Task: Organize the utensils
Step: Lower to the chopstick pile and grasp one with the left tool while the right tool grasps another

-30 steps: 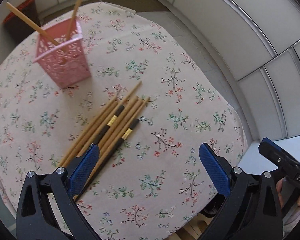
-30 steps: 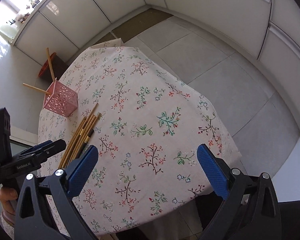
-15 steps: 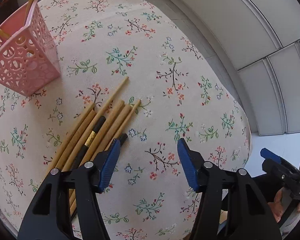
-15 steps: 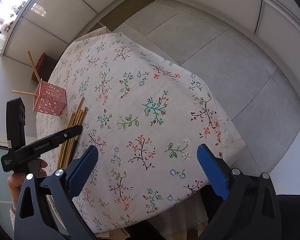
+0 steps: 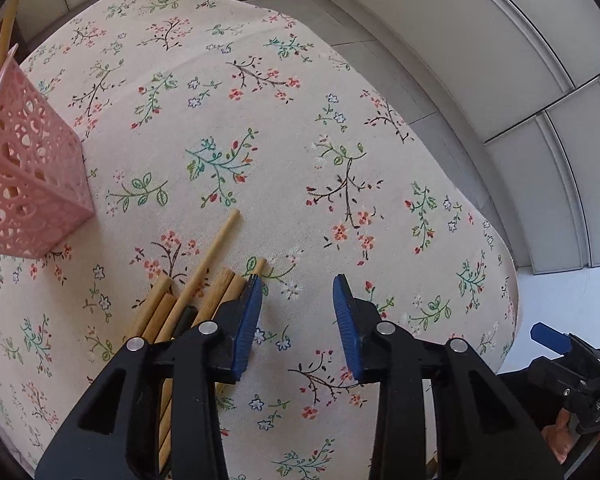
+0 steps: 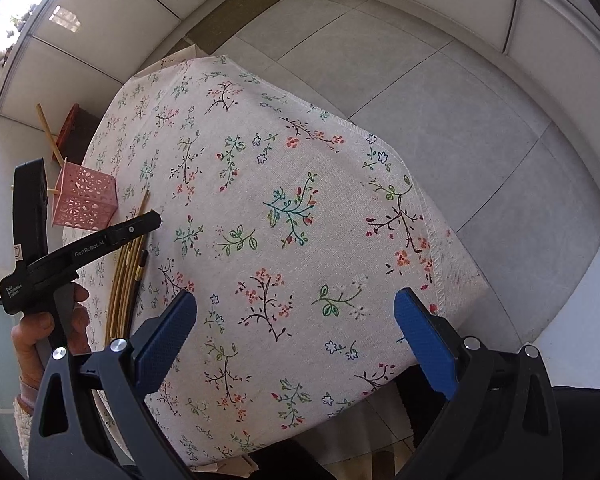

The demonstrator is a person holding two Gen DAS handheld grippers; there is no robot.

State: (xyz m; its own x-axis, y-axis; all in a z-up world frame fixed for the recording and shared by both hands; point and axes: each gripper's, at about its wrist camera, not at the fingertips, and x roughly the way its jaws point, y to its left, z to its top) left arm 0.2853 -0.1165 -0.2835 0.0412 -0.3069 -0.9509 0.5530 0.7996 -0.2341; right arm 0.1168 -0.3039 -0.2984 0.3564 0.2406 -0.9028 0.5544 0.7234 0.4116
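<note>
Several wooden chopsticks (image 5: 204, 272), two of them dark, lie bundled on the floral tablecloth (image 5: 340, 140). My left gripper (image 5: 297, 280) points down just right of the bundle's tips. Its jaws are closing, with only cloth between them; the left finger (image 5: 248, 312) lies over the rightmost sticks. A pink lattice basket (image 5: 24, 184) at the left holds two chopsticks (image 5: 8, 28). In the right wrist view my right gripper (image 6: 296, 300) hangs wide open over bare cloth, well right of the chopsticks (image 6: 130, 264), the basket (image 6: 84, 200) and the left gripper (image 6: 150, 220).
The table's right edge (image 6: 436, 240) drops to a grey tiled floor (image 6: 480, 120). White wall panels curve behind. A dark red bin (image 6: 70, 128) stands beyond the basket. A hand (image 6: 32, 332) holds the left gripper's handle.
The left gripper has sunk toward the cloth and drifted past the bundle's tips while its jaws narrowed markedly. The basket has slid to the view's left edge. The right gripper has dropped slightly, still wide.
</note>
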